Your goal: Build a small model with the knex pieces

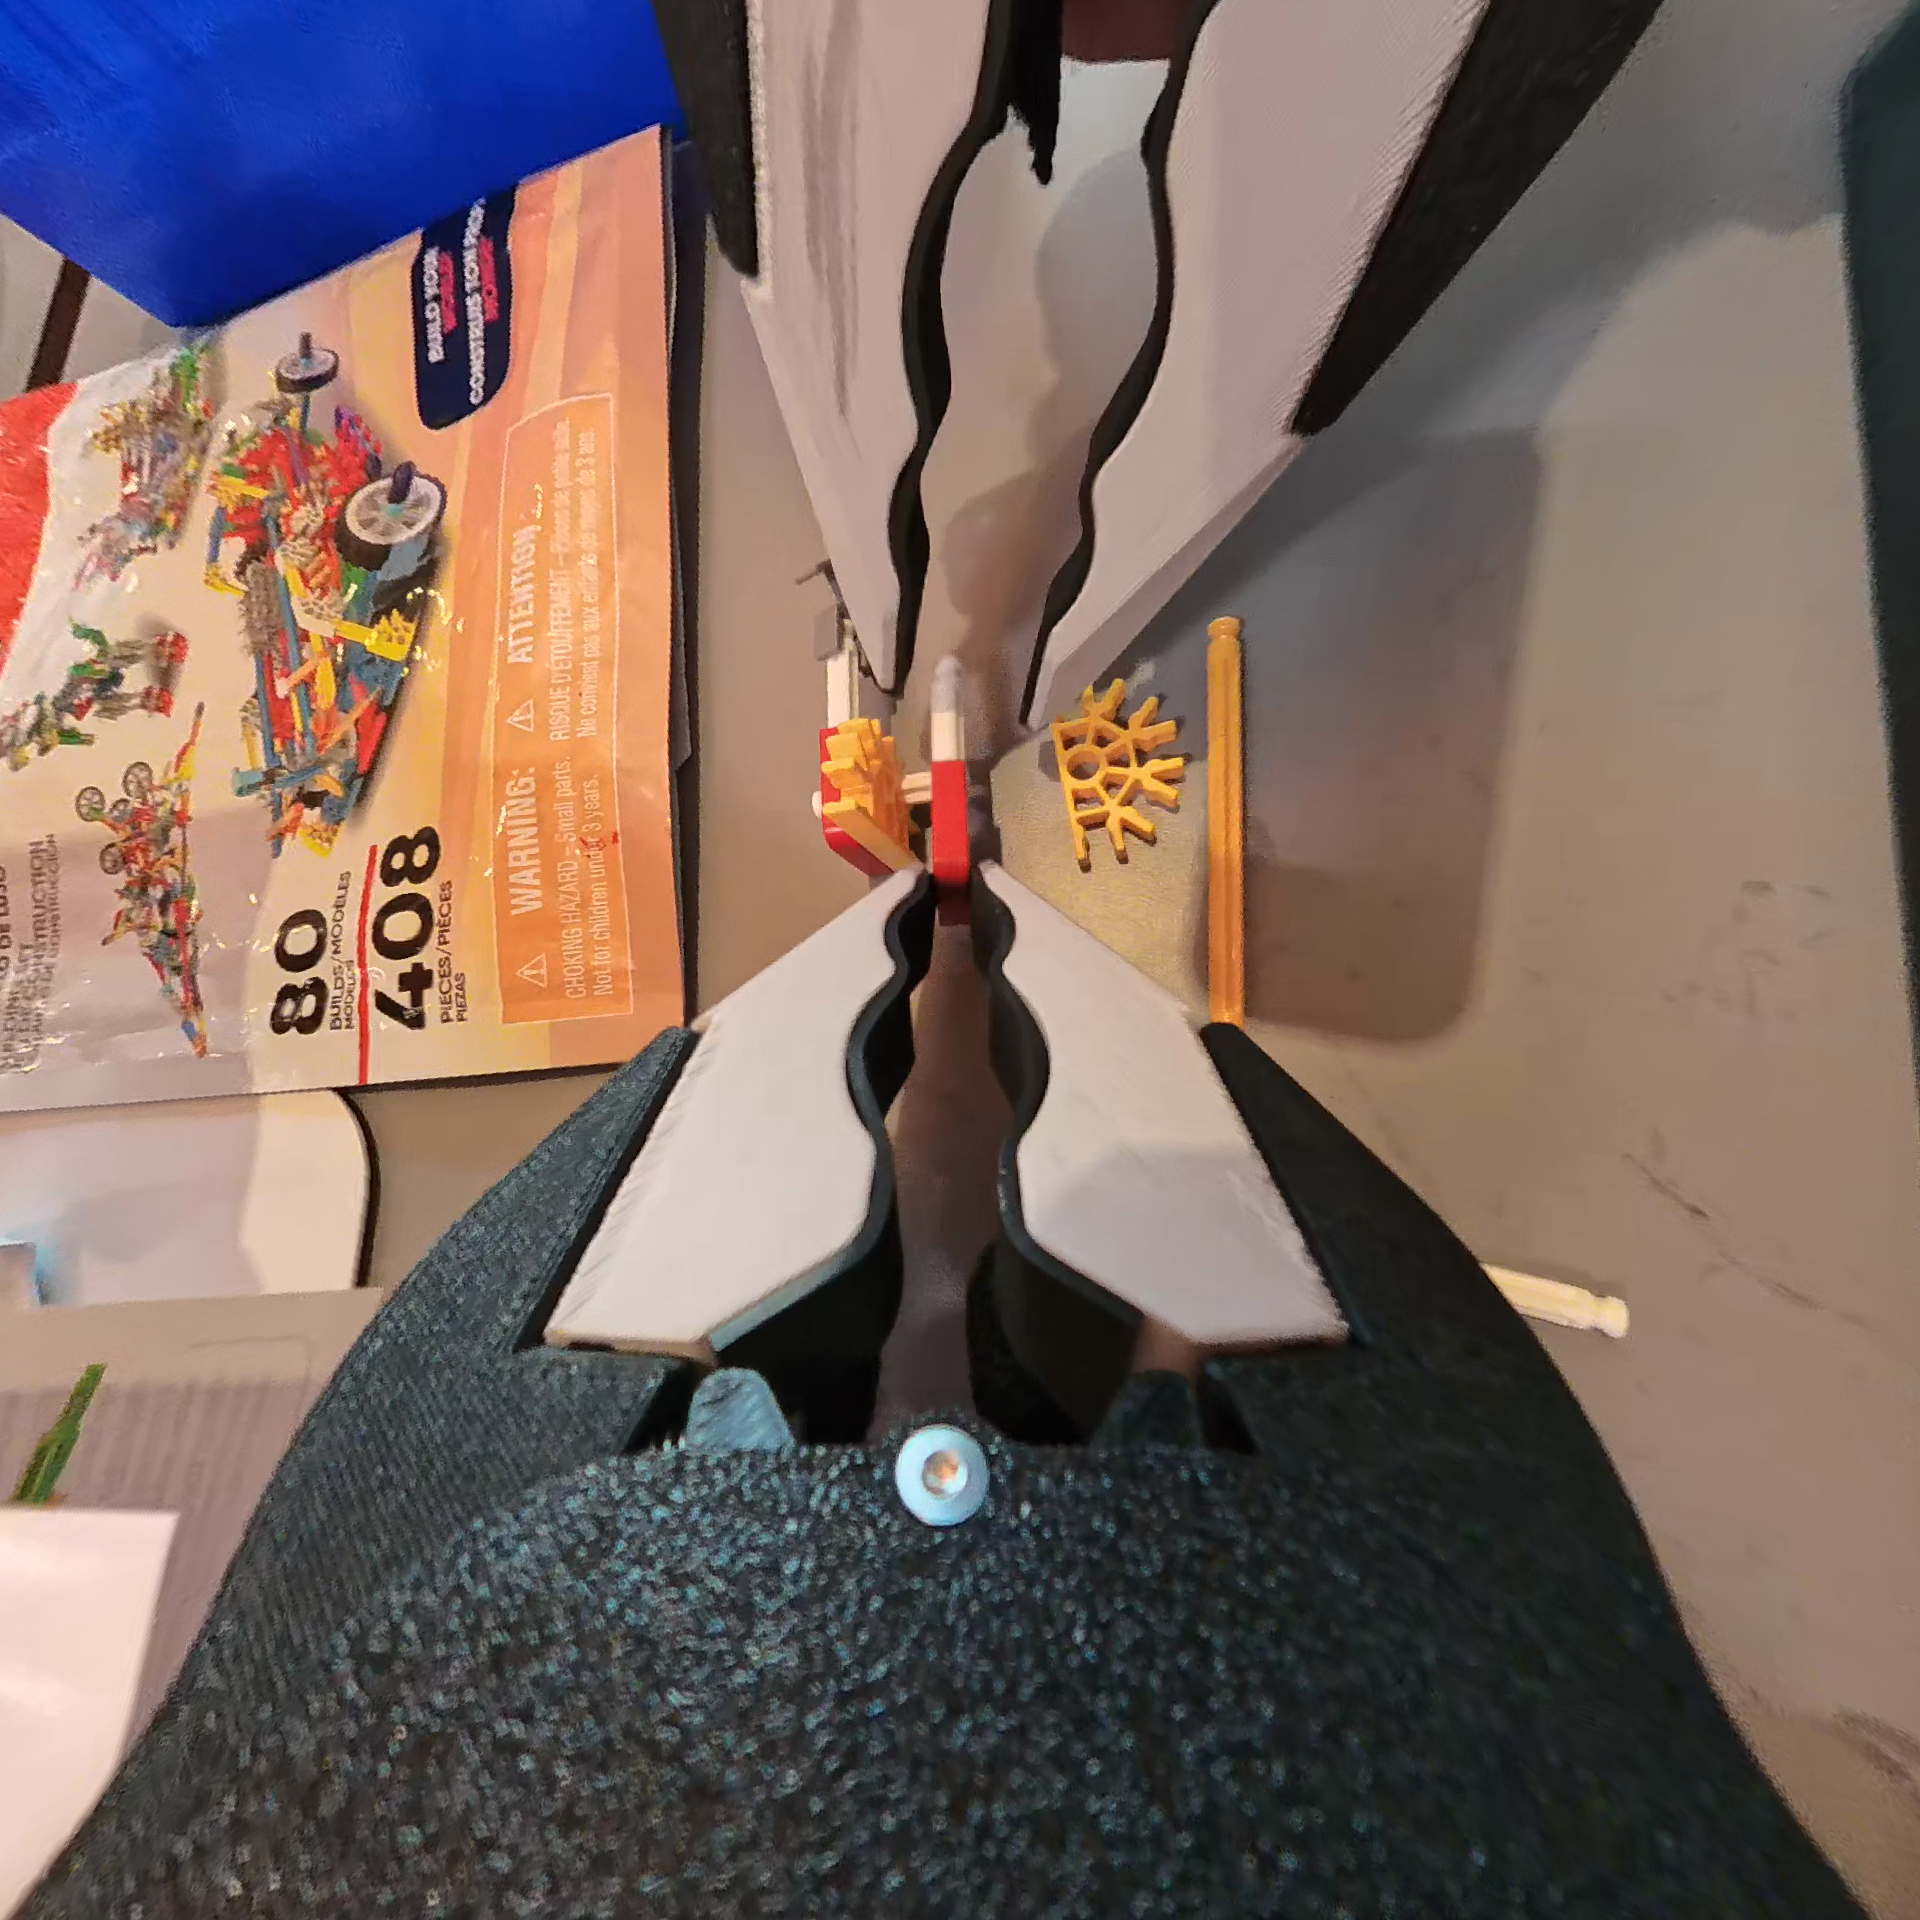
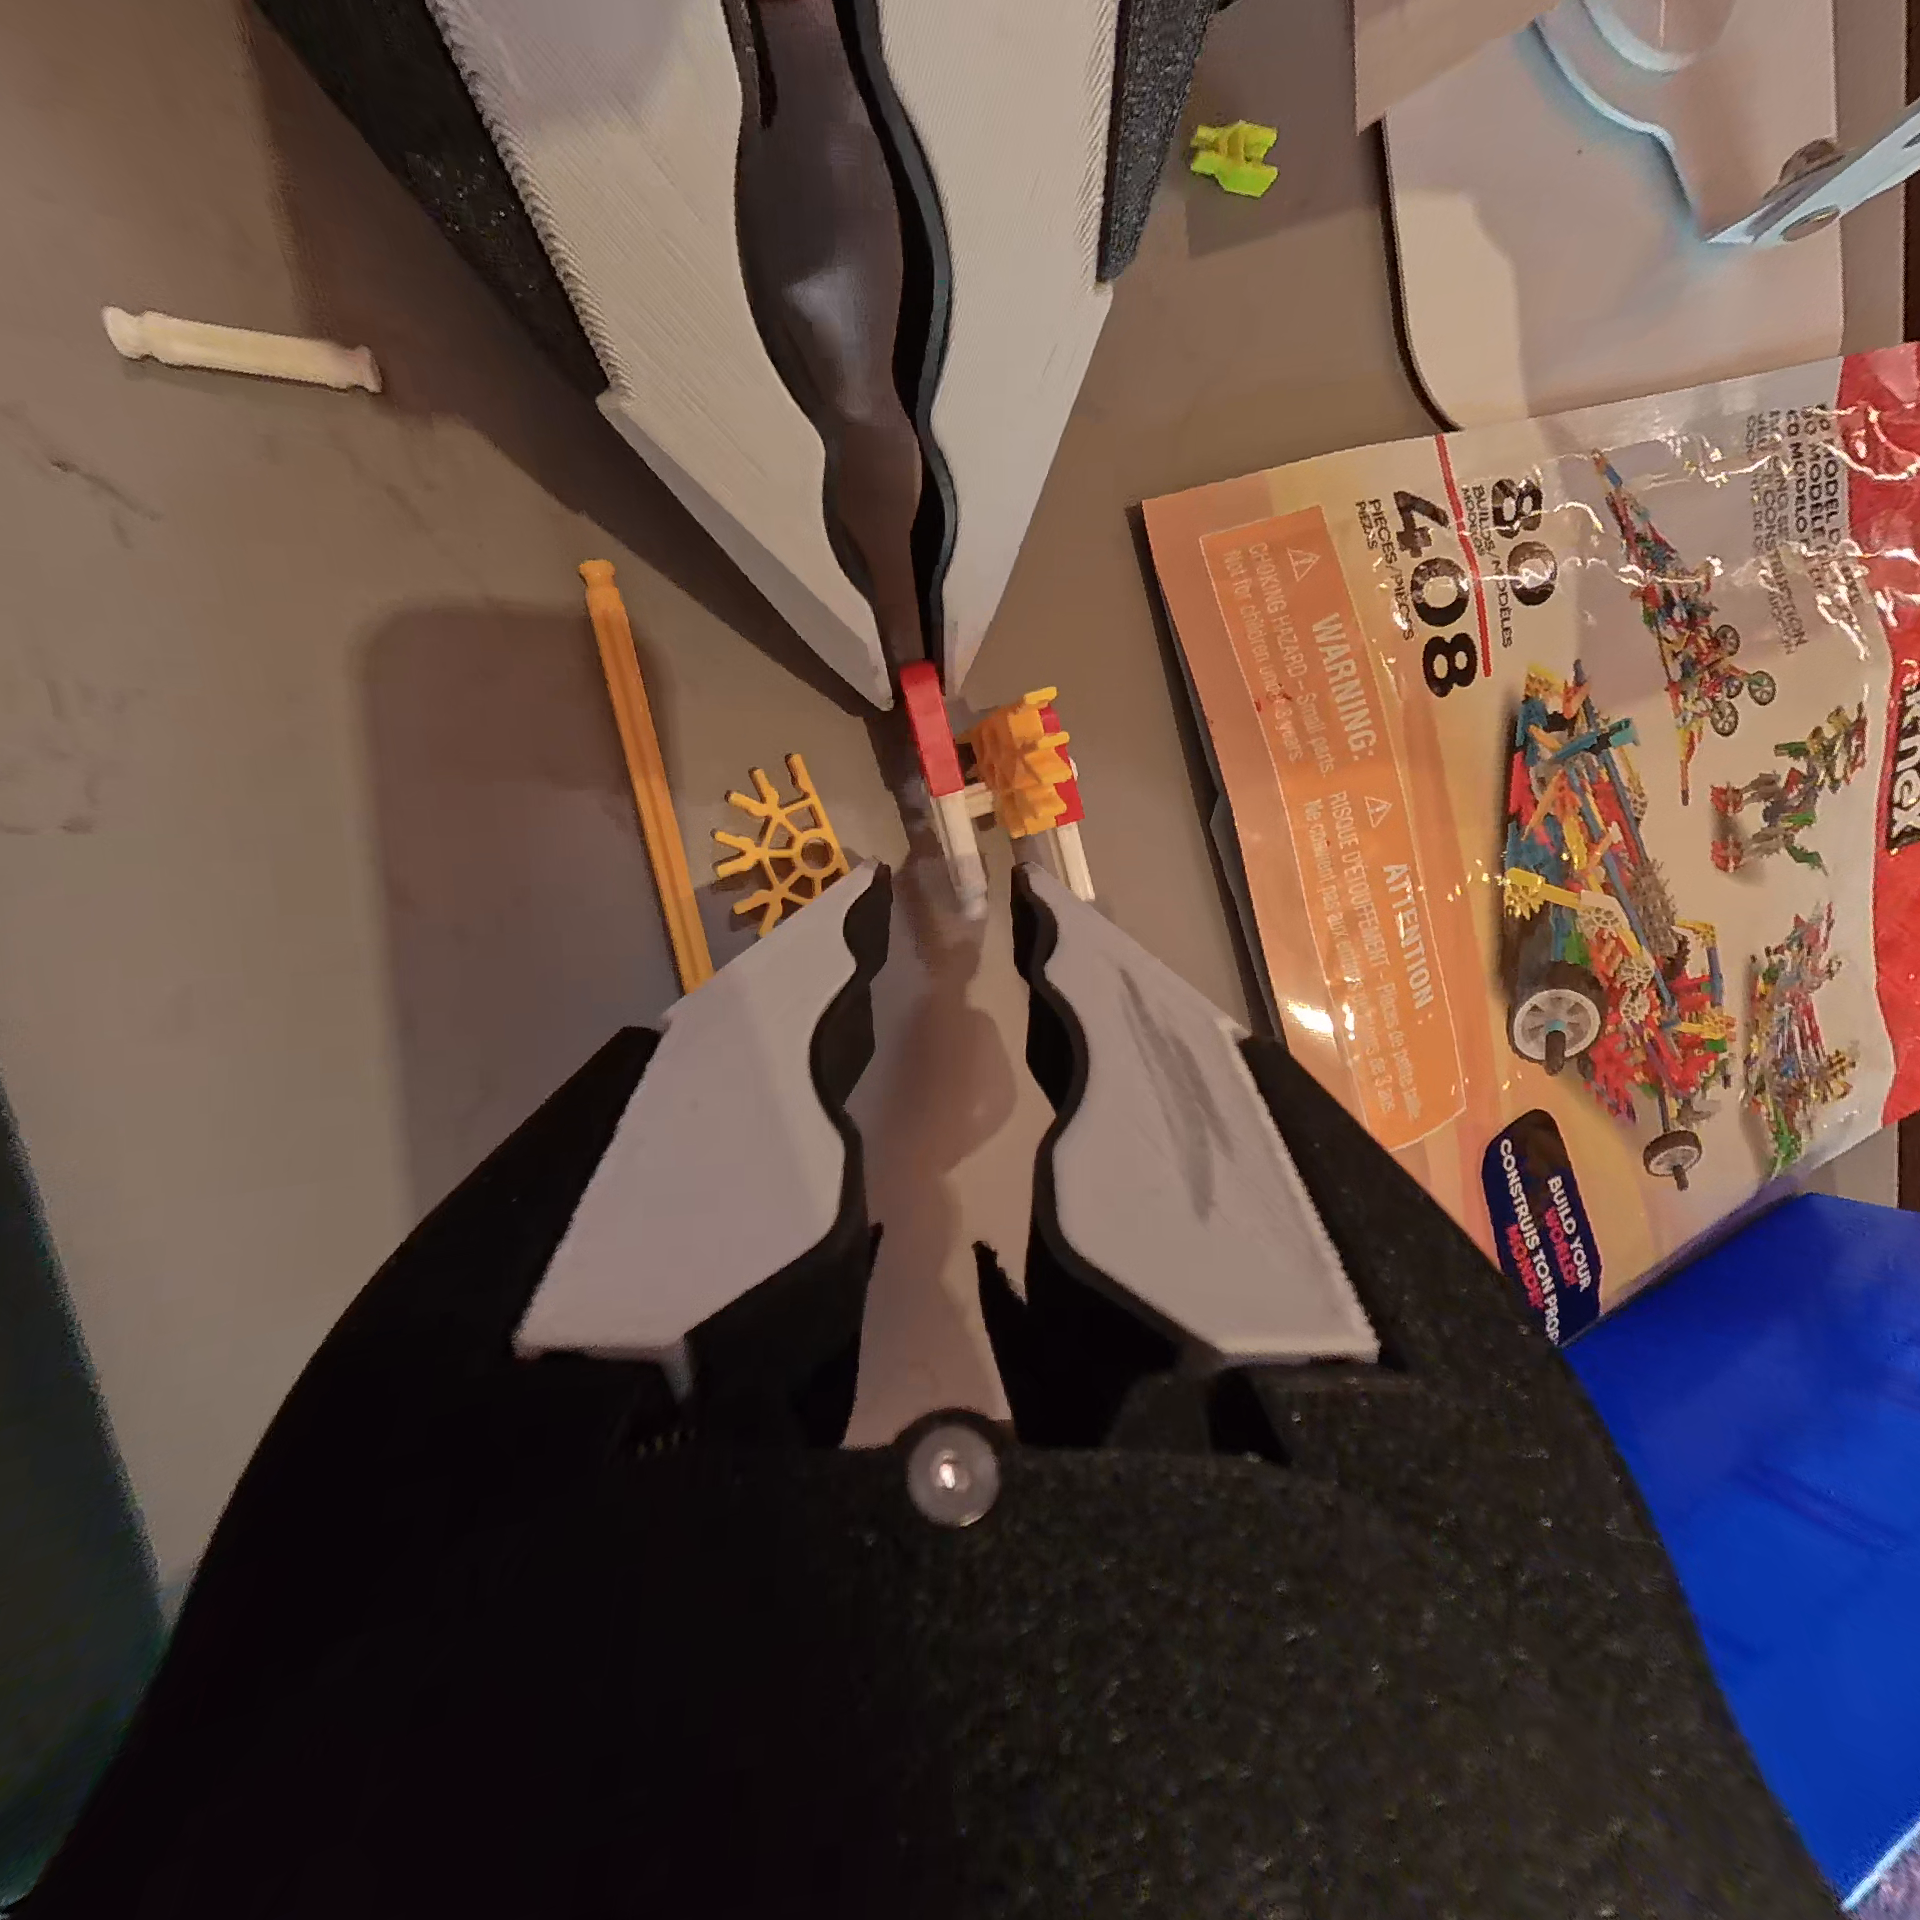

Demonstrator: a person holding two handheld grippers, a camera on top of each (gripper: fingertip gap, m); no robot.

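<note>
My left gripper point(image 1: 948, 888) is shut on a red connector point(image 1: 951, 821) that belongs to a small red, yellow and white assembly point(image 1: 868, 795) just above the grey table. A short white rod point(image 1: 948, 707) sticks out of the red connector towards my right gripper point(image 1: 961, 701). In the right wrist view my right gripper point(image 2: 948, 878) is open, its fingers on either side of the white rod's tip point(image 2: 964, 873) without touching it. The left gripper point(image 2: 920, 675) comes in from the top there, pinching the red connector point(image 2: 925, 732).
A loose yellow connector point(image 1: 1112, 784) and a long yellow rod point(image 1: 1226, 821) lie beside the grippers. A loose white rod point(image 2: 239, 348) and a green connector point(image 2: 1234, 156) lie farther off. A printed kit bag point(image 2: 1558, 810) and a blue box point(image 2: 1766, 1507) are to one side. The grippers are tip to tip, or close to it.
</note>
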